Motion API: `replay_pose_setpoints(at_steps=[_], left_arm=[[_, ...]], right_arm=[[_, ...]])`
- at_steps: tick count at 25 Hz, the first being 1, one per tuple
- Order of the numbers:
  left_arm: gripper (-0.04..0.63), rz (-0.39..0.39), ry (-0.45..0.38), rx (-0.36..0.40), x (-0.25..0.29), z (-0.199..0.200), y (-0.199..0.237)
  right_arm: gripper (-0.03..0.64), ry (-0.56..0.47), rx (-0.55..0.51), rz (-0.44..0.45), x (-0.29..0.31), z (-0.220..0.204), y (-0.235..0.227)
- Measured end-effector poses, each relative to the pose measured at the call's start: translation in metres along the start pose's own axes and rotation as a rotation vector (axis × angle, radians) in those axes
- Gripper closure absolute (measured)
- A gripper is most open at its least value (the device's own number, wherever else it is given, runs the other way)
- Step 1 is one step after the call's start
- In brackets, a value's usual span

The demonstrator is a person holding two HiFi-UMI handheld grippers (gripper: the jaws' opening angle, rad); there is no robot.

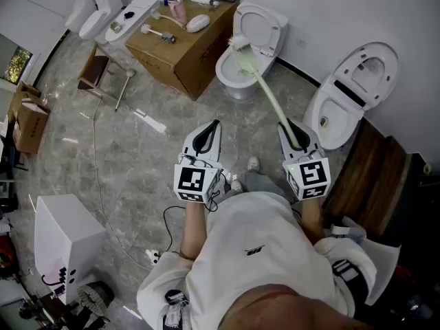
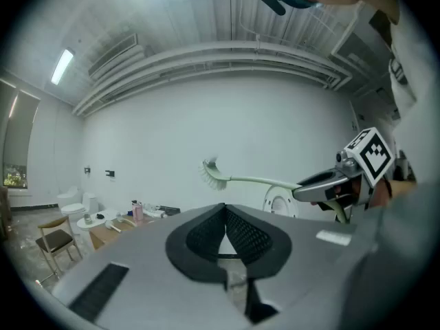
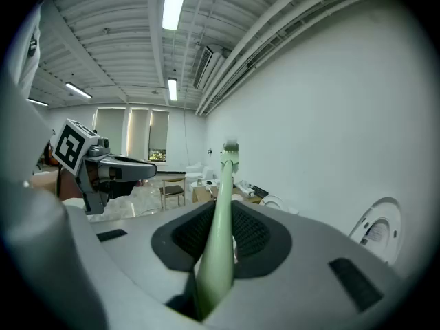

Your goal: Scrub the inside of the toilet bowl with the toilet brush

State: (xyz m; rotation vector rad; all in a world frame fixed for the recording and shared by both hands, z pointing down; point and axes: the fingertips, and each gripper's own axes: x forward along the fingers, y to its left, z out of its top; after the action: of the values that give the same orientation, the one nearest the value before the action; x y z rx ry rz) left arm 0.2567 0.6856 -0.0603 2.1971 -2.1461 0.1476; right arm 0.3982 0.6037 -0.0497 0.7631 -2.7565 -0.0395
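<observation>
Right hand-held gripper [image 3: 223, 210]: jaws pinched on the pale green handle of the toilet brush [image 3: 225, 177], which runs out between the black pads and away towards the wall.

Toilet brush: in the head view the toilet brush [image 1: 265, 89] slants up from the right hand-held gripper [image 1: 294, 130], and its bristle head lies over the rear rim of the toilet bowl [image 1: 225, 71]. The left gripper view shows the brush [image 2: 214, 174] held level in the air against the white wall, bristles pointing down, not inside the bowl.

Left hand-held gripper [image 2: 224, 209]: jaws pressed together at the tips with nothing between them; in the head view this gripper [image 1: 210, 130] is raised beside the right one, the two apart.

Toilet bowl: white, lid [image 1: 260, 26] tipped up against the wall.

Surroundings: a cardboard box [image 1: 185, 57] stands just left of the bowl with small items on top; a second toilet [image 1: 344, 112] stands to the right along the same wall; the floor [image 1: 137, 163] is grey marbled tile.

Person: standing on the tile in a white shirt, facing the bowl.
</observation>
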Motion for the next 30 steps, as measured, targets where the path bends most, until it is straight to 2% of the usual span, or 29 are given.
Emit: replay_pose_setpoints(at_steps=[11,19,30], left_arm=[[0.584,-0.002,0.002,-0.011,-0.008,-0.007,0.013],[0.584,-0.006,0.011,-0.015,0.008,-0.012,0.026],[0.583,0.015,0.039,-0.025,0.095,-0.019,0.075]], right_arm=[[0.552,0.027,0.019,-0.006,0.007,-0.005,0.015],[0.552,0.053,0.025,-0.011,0.026,-0.011,0.011],[0.552,0.087,0.028,0.024,0.116,-0.012,-0.035]])
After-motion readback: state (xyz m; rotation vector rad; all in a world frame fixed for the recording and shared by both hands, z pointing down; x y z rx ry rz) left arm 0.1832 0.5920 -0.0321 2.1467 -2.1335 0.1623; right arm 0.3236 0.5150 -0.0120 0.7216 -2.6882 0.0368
